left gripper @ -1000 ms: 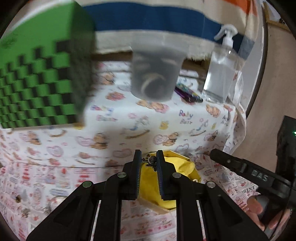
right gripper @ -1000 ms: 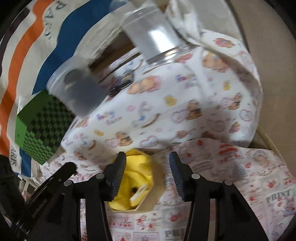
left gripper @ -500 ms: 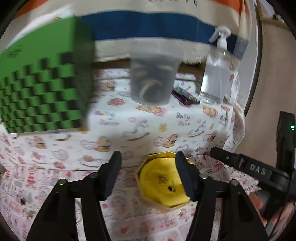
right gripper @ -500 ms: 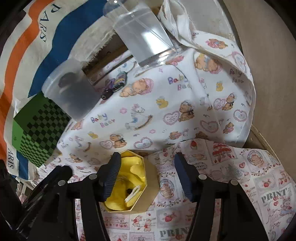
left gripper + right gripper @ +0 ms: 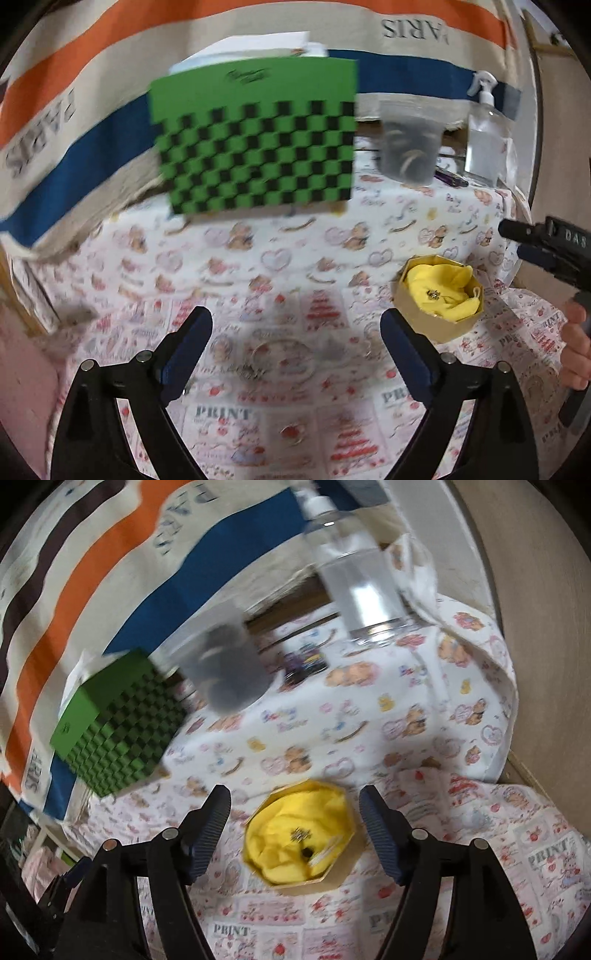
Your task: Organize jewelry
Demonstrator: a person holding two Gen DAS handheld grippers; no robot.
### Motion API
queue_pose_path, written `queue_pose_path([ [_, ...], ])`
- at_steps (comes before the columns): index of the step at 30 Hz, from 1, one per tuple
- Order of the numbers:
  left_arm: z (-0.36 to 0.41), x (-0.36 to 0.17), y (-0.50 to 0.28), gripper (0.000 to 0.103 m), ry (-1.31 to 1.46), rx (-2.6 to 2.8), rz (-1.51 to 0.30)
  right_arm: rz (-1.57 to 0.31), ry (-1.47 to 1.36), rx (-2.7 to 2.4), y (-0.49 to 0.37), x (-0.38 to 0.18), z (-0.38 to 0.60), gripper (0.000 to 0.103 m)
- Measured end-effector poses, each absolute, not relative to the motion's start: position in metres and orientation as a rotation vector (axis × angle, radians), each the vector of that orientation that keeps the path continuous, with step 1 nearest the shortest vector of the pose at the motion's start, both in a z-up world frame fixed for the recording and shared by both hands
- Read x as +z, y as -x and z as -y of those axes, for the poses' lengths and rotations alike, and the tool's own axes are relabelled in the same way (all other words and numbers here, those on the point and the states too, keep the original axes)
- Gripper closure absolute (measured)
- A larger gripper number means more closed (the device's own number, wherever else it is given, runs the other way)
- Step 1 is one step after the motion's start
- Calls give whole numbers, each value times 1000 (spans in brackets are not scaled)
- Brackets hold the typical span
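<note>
Two grippers, both with jaws spread wide and gripping nothing, over the printed tablecloth (image 5: 280,273).

We record the left gripper (image 5: 295,343) above a blurred bracelet-like piece (image 5: 282,356) lying on the cloth between its fingers; its exact type we cannot tell. The gold octagonal box (image 5: 437,297) with yellow lining sits at 3 o'clock in the left wrist view, a small metallic jewelry piece (image 5: 433,294) resting on the lining. In the right wrist view the right gripper (image 5: 295,825) hangs over the same box (image 5: 301,840), which lies between its spread fingers without touching them. At 11 o'clock we note a green checkered box (image 5: 118,723), then a translucent cup (image 5: 221,668), and at 1 o'clock a clear pump bottle (image 5: 358,579).
</note>
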State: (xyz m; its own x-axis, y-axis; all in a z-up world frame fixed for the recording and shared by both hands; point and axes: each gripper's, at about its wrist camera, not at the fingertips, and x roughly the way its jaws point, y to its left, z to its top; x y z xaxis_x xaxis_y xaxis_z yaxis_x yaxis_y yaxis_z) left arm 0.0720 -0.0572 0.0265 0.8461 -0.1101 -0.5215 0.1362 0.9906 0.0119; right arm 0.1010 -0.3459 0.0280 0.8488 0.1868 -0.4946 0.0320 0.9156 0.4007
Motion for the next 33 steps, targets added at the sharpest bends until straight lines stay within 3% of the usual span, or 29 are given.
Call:
queue_pose_path([
  [17,-24,17,-80,11,81,-37,-573,-605,-236,117,-97,6,288,27],
  [22,-48,0,-99,13,135,0,-672,-622,-235,109,-100,1,288,27],
  [33,-78,-35,-129,53,198,68,-739,-643,-197,117,-102,-6,278,26],
])
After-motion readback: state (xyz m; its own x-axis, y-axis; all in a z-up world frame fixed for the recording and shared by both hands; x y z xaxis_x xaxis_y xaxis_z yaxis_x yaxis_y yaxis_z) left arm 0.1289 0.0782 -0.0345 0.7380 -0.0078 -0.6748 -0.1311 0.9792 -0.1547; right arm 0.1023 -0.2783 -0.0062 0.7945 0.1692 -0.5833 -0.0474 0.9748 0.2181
